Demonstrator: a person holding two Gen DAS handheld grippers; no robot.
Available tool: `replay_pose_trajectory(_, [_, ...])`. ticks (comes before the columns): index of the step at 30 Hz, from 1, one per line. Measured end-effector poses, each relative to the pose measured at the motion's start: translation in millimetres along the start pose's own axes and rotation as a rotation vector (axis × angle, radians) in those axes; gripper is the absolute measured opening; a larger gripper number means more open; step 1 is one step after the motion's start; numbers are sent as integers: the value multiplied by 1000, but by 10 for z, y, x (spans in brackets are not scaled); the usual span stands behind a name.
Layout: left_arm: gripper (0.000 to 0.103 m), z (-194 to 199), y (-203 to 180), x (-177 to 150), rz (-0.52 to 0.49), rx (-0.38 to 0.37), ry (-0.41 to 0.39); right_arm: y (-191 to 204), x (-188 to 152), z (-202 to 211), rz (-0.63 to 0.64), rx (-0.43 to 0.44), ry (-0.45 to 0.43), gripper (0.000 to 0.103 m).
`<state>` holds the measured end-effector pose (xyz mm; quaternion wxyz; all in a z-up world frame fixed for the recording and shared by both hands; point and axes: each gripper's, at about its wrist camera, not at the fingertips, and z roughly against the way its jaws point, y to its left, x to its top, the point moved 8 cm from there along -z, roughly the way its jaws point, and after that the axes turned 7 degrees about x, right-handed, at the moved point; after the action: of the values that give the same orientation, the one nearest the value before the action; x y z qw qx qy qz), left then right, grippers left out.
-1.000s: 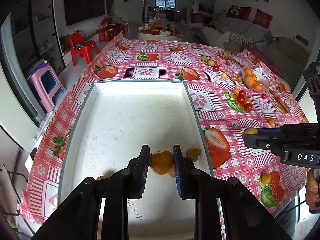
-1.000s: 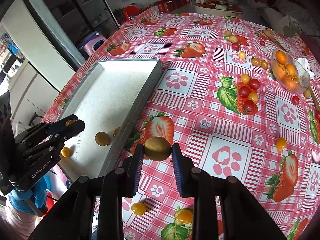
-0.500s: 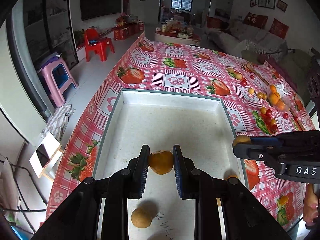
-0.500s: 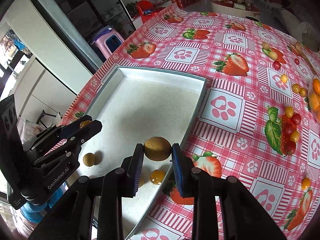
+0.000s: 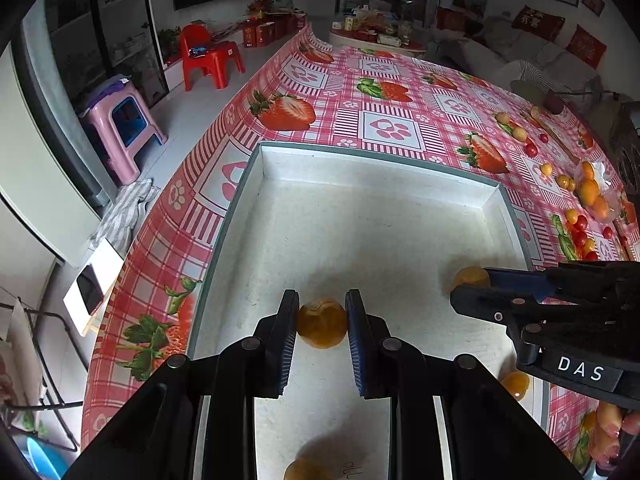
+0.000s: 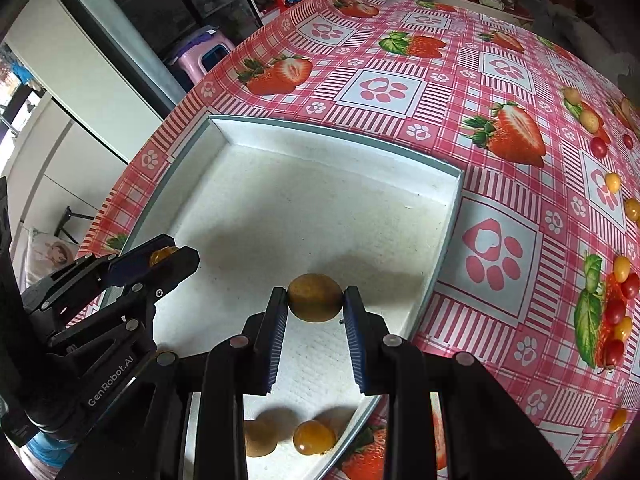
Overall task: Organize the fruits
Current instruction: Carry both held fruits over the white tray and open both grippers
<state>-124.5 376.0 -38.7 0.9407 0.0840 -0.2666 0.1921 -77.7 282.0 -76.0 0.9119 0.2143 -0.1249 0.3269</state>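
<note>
Barely begun — two small fruits (image 6: 314,437) lie in the white tray (image 6: 448,240), while many more sit scattered on the counter (image 6: 500,264). Over the tray, the left gripper (image 5: 322,320) pinches an orange fruit (image 5: 322,326) between its fingers; the right gripper (image 6: 315,304) pinches a brown fruit (image 6: 315,297).
</note>
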Motion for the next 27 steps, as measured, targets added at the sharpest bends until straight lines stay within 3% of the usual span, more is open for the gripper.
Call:
replay_pose_trajectory(9, [28,-101,46,-77,-5,33,49,19,21,-52,20,-7,8,37])
replay_pose_trajectory(11, [75,-85,68,-80,-4,47,41,16,22,30,8,10,-12,58])
replay_pose_trajectory(14, [76,4,40,-59,-24,50,4,29,26,220,6,29,-64,71])
replay_pose_trajectory(17, [76,57,1,-42,-37,54,0,-9,1,413,-1,28,-107,75])
replay_pose_trajectory(27, [76,544,-551,-166,-126,-25,-75,-687,-507,976,-152,-3,-169,77])
